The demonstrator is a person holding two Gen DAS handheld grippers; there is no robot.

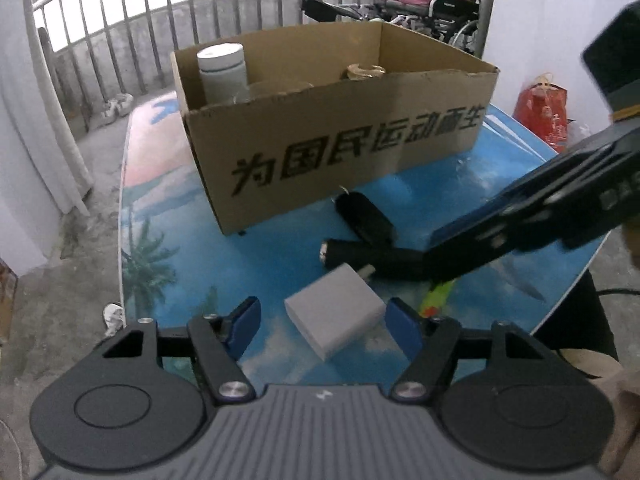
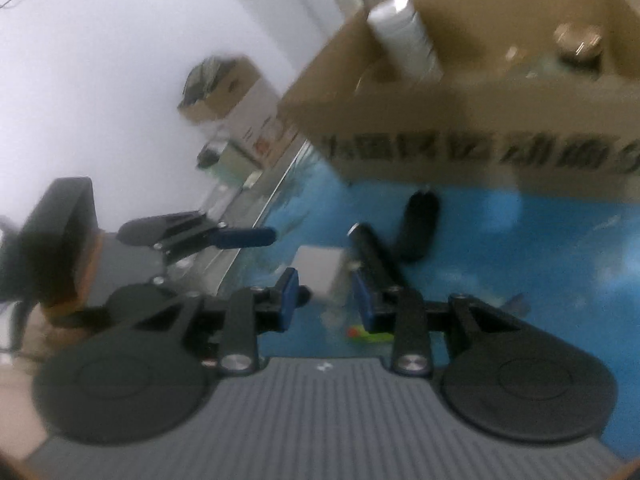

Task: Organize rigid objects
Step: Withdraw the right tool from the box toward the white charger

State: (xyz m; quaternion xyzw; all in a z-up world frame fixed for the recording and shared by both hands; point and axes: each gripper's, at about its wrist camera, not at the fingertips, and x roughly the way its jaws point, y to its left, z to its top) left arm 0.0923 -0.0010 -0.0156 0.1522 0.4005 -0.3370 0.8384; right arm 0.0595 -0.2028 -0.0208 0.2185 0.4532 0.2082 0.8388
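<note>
A white charger block [image 1: 334, 320] lies on the blue table [image 1: 168, 248] between the open fingers of my left gripper [image 1: 326, 322]. It also shows in the right wrist view [image 2: 320, 272]. Two black cylindrical objects [image 1: 366, 220] [image 1: 372, 260] lie beyond it, in front of a cardboard box [image 1: 340, 148]. The box holds a white flask [image 1: 222, 72] and a gold-lidded jar [image 1: 366, 71]. My right gripper [image 2: 326, 300] is open above the table near one black cylinder [image 2: 378, 258]. It enters the left wrist view from the right [image 1: 520, 232].
A yellow-green object [image 1: 438, 296] with a red spot lies on the table near the charger. Window bars and a wheelchair [image 1: 452, 0] stand behind the box. A red bag [image 1: 542, 112] sits on the floor at right. Boxes [image 2: 224, 88] stand by the wall.
</note>
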